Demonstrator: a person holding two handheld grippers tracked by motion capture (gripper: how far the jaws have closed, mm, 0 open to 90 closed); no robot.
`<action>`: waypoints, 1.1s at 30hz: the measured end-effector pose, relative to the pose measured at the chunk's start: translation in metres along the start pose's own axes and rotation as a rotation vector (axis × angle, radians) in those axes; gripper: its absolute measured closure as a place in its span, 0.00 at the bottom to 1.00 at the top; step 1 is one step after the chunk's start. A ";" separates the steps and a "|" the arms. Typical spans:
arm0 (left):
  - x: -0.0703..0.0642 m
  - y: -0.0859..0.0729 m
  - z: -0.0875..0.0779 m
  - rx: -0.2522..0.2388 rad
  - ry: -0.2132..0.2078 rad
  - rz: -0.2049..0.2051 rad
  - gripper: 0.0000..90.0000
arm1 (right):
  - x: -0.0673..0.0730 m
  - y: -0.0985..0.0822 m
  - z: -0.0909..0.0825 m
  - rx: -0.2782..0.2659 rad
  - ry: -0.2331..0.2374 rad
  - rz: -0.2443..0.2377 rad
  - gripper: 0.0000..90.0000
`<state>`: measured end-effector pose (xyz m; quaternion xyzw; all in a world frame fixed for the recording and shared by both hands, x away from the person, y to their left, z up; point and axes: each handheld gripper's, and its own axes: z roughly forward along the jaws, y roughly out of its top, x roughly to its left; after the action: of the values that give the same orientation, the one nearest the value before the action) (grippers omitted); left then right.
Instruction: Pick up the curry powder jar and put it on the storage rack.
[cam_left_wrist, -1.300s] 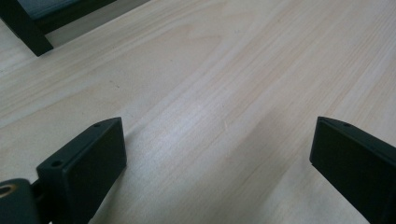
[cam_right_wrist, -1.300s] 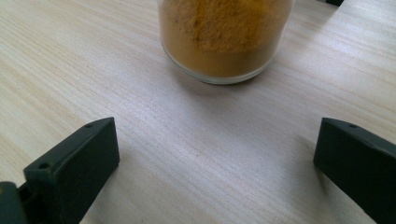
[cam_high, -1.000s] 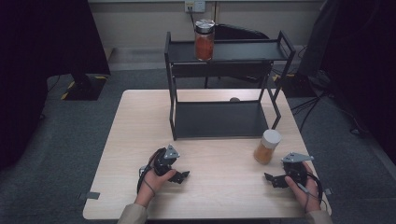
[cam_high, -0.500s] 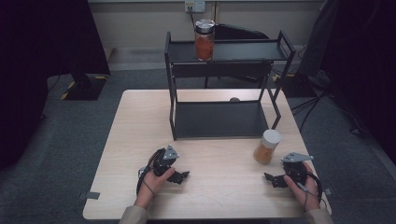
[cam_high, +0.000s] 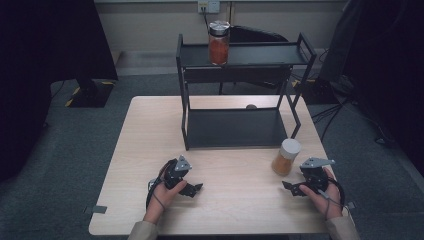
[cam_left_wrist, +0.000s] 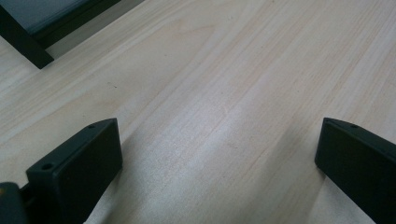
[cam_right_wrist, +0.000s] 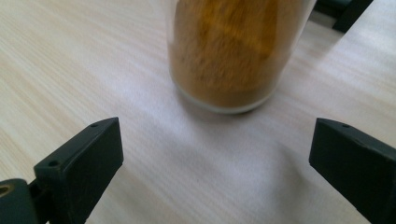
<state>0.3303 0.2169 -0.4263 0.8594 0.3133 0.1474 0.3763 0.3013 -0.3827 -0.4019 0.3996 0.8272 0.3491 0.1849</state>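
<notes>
Tabletop: light wood; black shelf rack at its far edge.
Jar: near the right edge, upright, white lid, orange-brown powder inside. Judged glass: rigid, smooth, breakable, moderately heavy.
Grasp site: mid-wall, below the lid.
Right gripper: fingers apart, just been narrowing slightly, jar ahead, untouched.
Left gripper: fingers apart, empty.

Little has altered over the last second. The right gripper, low over the table near the right edge, has just been closing its jaws a touch, though they stand wide apart with nothing between them. The yellow jar stands just beyond its tips, untouched, on bare wood.
</notes>
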 end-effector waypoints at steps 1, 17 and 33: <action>0.000 0.000 0.000 0.000 0.000 0.000 0.00 | 0.000 0.002 -0.001 -0.004 -0.004 -0.005 0.02; 0.000 0.000 0.000 0.000 0.000 0.000 0.00 | -0.015 0.024 -0.006 -0.133 0.020 0.046 0.09; 0.000 0.000 0.000 0.000 0.000 0.000 0.00 | -0.013 0.032 0.007 -0.209 0.024 0.002 0.39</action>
<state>0.3303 0.2169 -0.4263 0.8592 0.3135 0.1474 0.3765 0.3309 -0.3758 -0.3829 0.3746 0.7883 0.4382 0.2151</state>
